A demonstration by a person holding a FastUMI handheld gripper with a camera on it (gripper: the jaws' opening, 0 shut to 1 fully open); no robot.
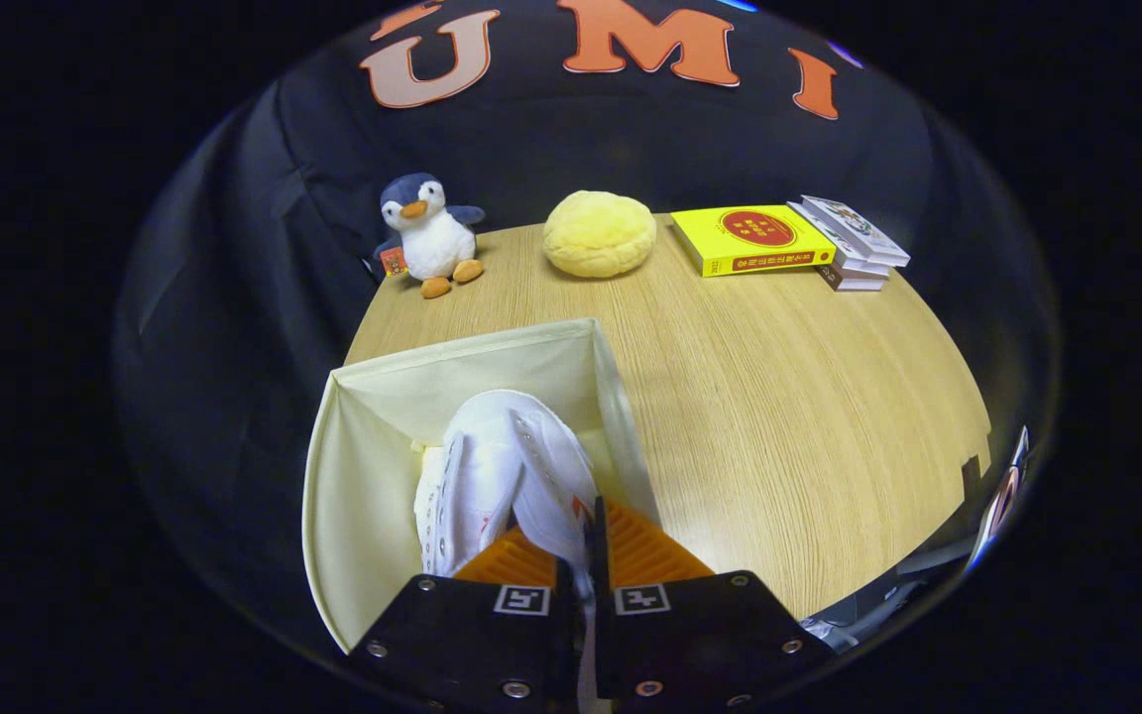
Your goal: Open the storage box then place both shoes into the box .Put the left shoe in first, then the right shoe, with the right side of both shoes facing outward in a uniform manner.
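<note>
A cream fabric storage box (363, 466) stands open on the wooden table, near its left edge. A white shoe (492, 466) hangs inside the box's opening, toe pointing away from me, its punched side panel turned to the left. My gripper (586, 540) is shut on the rear edge of this shoe, with a thin strip of white material pinched between the two fingers. Whether another shoe lies deeper in the box is hidden by the one I hold.
A plush penguin (429, 236) sits at the table's far left corner. A yellow round cushion (599, 233) lies beside it, then a yellow book (749, 240) and a small stack of books (854, 243). Bare wooden tabletop (789, 416) spreads to the right of the box.
</note>
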